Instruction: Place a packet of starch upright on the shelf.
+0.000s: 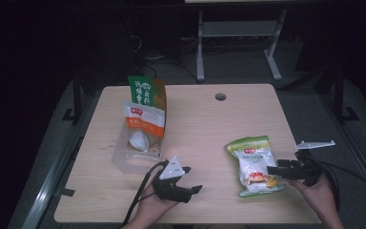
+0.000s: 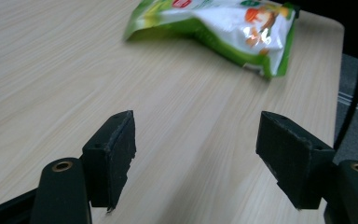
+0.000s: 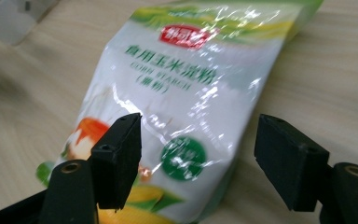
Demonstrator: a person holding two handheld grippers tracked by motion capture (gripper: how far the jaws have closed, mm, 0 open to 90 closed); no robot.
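- Right gripper (image 1: 272, 170) hovers, jaws spread, over the corn starch bag's (image 3: 177, 107) bottom end: it should straddle the edge squarely before pinching.
- Left gripper (image 1: 194, 179), jaws spread and empty, waits nearby.

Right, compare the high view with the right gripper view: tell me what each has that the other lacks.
High view alone: a clear bin holding three packets, the green one standing at the back, and the left gripper, jaws open. Right gripper view alone: the printed label and red logo on the bag. Both: the corn starch bag lying flat on the wooden table, with the right gripper open at its end.
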